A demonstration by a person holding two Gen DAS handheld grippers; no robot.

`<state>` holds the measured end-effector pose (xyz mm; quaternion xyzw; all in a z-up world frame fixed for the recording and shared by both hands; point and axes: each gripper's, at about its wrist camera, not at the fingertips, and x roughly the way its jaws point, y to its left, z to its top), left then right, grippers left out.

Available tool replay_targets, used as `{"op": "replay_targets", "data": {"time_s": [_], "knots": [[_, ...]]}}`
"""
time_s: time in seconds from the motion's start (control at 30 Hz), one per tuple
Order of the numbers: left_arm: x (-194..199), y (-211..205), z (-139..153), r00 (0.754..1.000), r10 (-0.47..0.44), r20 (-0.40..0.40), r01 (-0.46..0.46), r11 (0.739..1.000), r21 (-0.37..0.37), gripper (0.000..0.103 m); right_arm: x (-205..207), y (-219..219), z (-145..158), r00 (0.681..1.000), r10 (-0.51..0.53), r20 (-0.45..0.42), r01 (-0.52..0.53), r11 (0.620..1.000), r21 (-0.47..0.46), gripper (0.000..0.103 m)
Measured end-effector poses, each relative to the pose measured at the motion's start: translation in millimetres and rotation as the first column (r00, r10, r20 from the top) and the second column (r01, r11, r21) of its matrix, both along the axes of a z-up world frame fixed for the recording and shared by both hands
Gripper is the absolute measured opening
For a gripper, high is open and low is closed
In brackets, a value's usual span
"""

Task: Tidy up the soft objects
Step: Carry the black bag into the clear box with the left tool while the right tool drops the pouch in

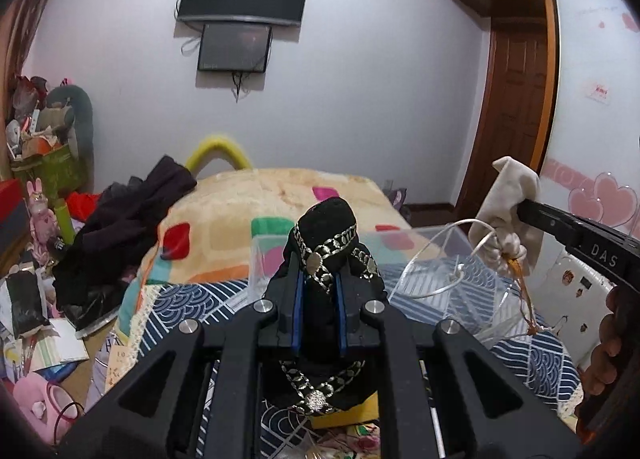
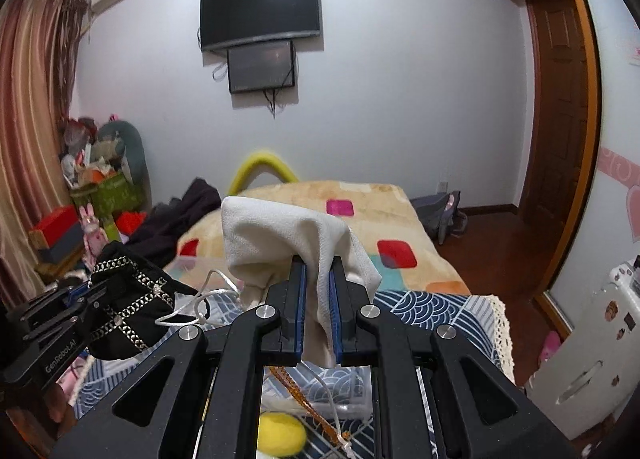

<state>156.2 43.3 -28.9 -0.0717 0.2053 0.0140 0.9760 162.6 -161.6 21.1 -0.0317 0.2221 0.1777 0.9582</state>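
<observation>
1. The soft black fabric pouch (image 1: 326, 237) carries bands of gold-and-silver scalloped trim.
2. The plain cream cloth drawstring bag (image 2: 288, 235) has a white cord and an orange braided string.
3. Beyond the pouch, the fleecy beige blanket (image 1: 280, 195) shows red, pink, green and orange rounded squares.
4. Under the pouch, the navy cotton bedcover (image 1: 192, 303) bears white wave-scale patterning.
5. The black plastic left gripper (image 1: 319, 301) has blue finger pads.

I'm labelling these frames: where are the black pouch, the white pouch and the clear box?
black pouch (image 1: 326, 235): left wrist view, its gold-trimmed top.
white pouch (image 2: 276, 235): right wrist view, upper cloth.
clear box (image 1: 452, 235): left wrist view, far rim.
</observation>
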Motion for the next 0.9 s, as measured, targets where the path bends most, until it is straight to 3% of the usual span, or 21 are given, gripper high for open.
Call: {"op": "replay_targets", "data": {"time_s": [0.5, 0.67, 0.77, 0.83, 0.9], "knots": [[61, -10, -42, 0.975, -0.020, -0.220, 0.031, 0.998, 0.046, 0.013, 36, 37, -59, 0.971, 0.025, -0.238, -0.077, 0.974, -0.211, 0.010], [56, -11, -42, 0.973, -0.011, -0.230, 0.023, 0.999, 0.048, 0.022, 33, 31, -62, 0.965, 0.036, -0.260, -0.094, 0.972, -0.215, 0.012], [52, -10, -41, 0.971, -0.018, -0.237, 0.028, 0.999, 0.039, 0.024, 30, 27, -58, 0.967, 0.045, -0.251, -0.102, 0.971, -0.216, 0.022], [51, -9, -40, 0.971, -0.029, -0.238, 0.037, 0.999, 0.028, 0.028, 25, 23, -54, 0.971, 0.047, -0.236, -0.097, 0.974, -0.206, 0.038], [44, -10, -37, 0.972, -0.037, -0.231, 0.044, 0.999, 0.024, 0.034, 20, 18, -50, 0.975, 0.048, -0.217, -0.090, 0.978, -0.190, 0.046]]}}
